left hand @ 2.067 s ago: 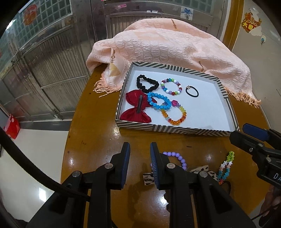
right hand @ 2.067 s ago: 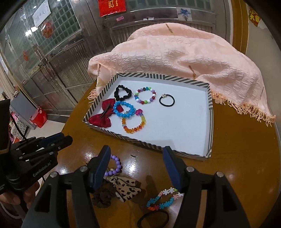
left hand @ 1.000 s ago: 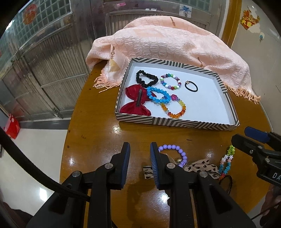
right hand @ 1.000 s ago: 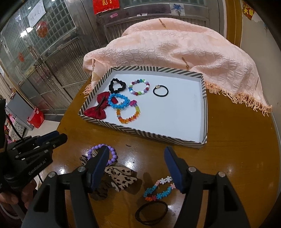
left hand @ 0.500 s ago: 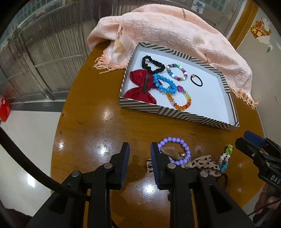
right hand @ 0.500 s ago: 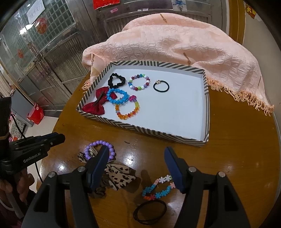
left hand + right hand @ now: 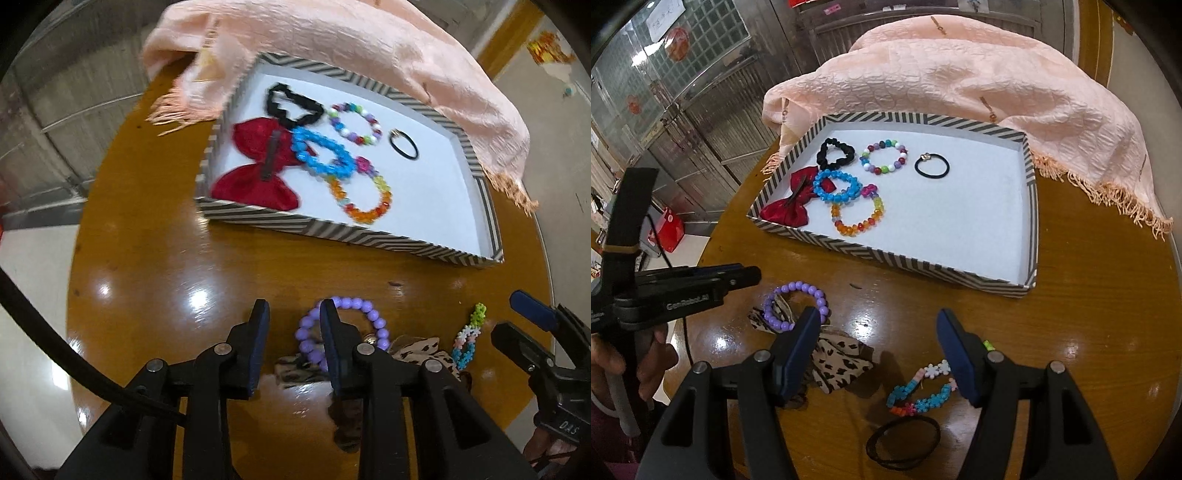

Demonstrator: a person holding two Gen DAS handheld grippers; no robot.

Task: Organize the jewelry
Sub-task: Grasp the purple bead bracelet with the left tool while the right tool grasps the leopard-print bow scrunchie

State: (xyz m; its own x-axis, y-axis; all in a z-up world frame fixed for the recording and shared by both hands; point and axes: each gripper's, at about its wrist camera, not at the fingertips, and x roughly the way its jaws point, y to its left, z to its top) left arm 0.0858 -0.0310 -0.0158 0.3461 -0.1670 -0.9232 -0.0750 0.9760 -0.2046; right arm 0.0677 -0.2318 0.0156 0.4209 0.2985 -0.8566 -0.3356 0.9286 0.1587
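Note:
A striped tray (image 7: pixel 347 232) (image 7: pixel 886 254) on the round wooden table holds a red bow (image 7: pixel 788 206), a black scrunchie (image 7: pixel 836 153), a blue bead bracelet (image 7: pixel 836 190), an orange-rainbow bracelet (image 7: pixel 858 218), a multicolour bracelet (image 7: pixel 884 155) and a black hair tie (image 7: pixel 931 166). In front of it lie a purple bead bracelet (image 7: pixel 343 332) (image 7: pixel 796 304) on a leopard bow (image 7: pixel 834 356), a flower bracelet (image 7: pixel 921 391) (image 7: pixel 467 341) and a black elastic (image 7: pixel 903 437). My left gripper (image 7: pixel 290 332) (image 7: pixel 738 277) is open just left of the purple bracelet. My right gripper (image 7: pixel 877 354) (image 7: pixel 524 317) is open above the flower bracelet.
A peach fringed scarf (image 7: pixel 960 81) drapes over the table's back edge behind the tray. The table edge (image 7: pixel 74 295) drops off to the floor at the left. Metal doors stand behind.
My left gripper has moved forward and down toward the purple bracelet, its right finger now overlapping the ring. The right gripper has held nearly still and open.

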